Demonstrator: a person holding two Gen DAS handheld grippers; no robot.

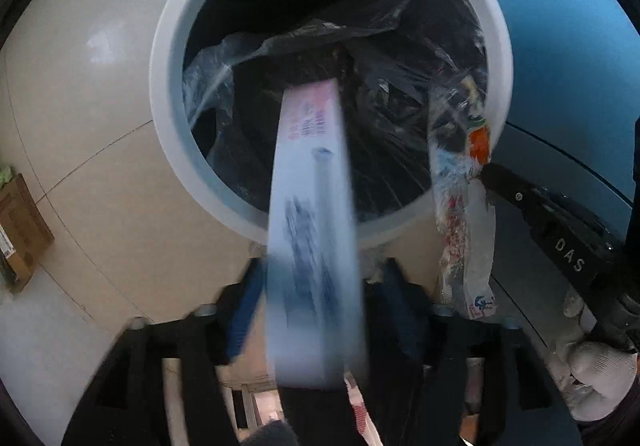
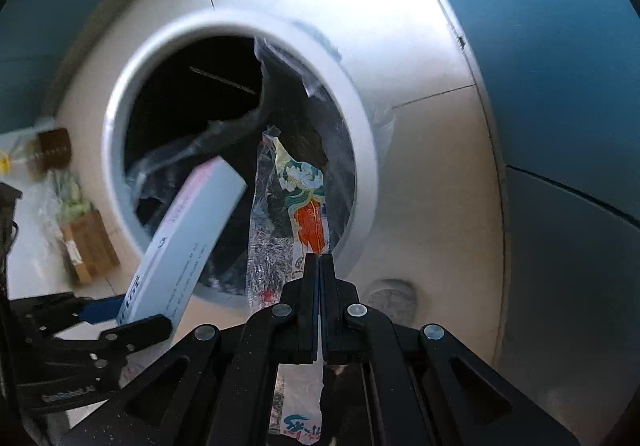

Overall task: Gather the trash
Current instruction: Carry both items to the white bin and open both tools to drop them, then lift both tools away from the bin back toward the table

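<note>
While both pieces of trash are held over the white bin [image 1: 168, 57], the decisive relation is shown in the two wrist views. A long white carton [image 1: 310, 230] is seen between the blue-padded fingers of the left claw [image 1: 316, 310]; the fingers appear spread wider than the carton, and whether it is gripped or already released cannot be told, since it is blurred. Its long axis is directed forward from the claw and down into the bin mouth, its far end lying over the clear liner bag [image 1: 216, 85]. The right claw [image 2: 320, 258] is closed on a printed plastic wrapper [image 2: 304, 197], pinched near its middle, with its long axis also running forward toward the opening and its far end over the rim. The wrapper is held just beside the carton, on its right. The left claw is judged nearer to dropping its load, since more of the carton's length lies over the opening.
</note>
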